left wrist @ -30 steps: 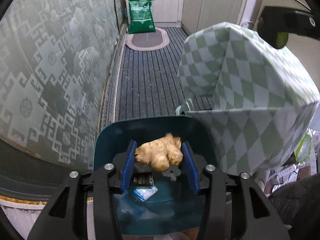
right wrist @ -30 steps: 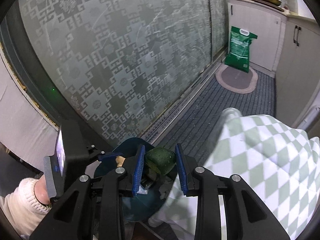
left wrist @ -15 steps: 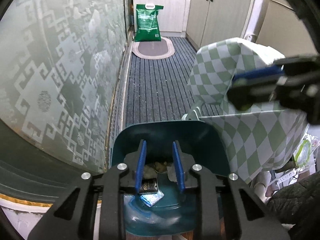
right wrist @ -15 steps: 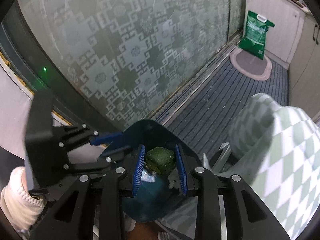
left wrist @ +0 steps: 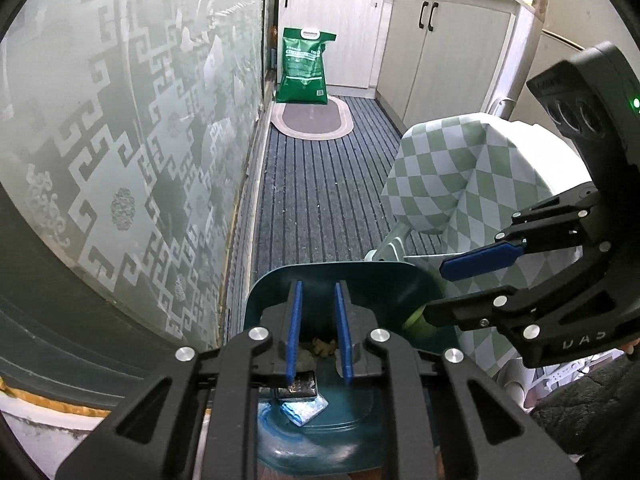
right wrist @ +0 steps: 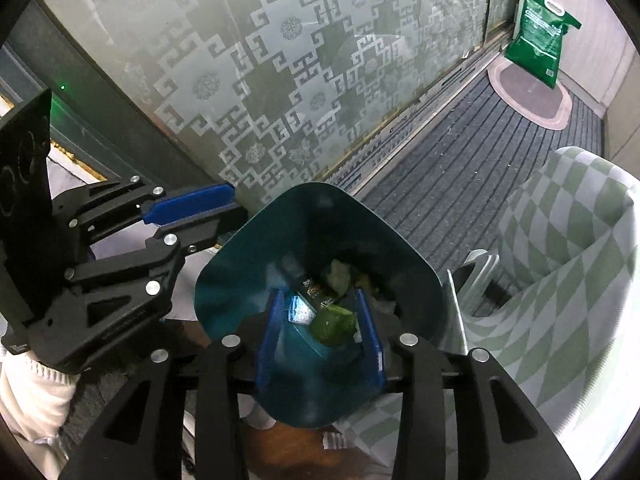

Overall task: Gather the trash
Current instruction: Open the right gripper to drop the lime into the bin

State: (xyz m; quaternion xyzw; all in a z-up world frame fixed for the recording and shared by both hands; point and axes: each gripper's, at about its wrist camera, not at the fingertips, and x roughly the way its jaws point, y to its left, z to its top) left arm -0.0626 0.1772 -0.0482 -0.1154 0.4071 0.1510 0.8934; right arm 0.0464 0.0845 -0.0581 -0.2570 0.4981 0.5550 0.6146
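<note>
A dark teal trash bin stands on the floor below both grippers. Inside lie a ginger root, a dark wrapper, a blue packet and other scraps. My left gripper is empty above the bin, its jaws a small gap apart. It also shows in the right wrist view. My right gripper is open wide over the bin. A green round piece of trash is between its fingers, free of both pads, inside the bin. The right gripper shows at the right in the left wrist view.
A frosted patterned glass door runs along the left. A chair with a green-white checked cover stands right of the bin. A striped mat, an oval rug, a green bag and cabinets lie beyond.
My left gripper let the ginger root go into the bin, narrowed its jaws and rose. My right gripper moved over the bin and opened, and the green piece dropped from its pads.
</note>
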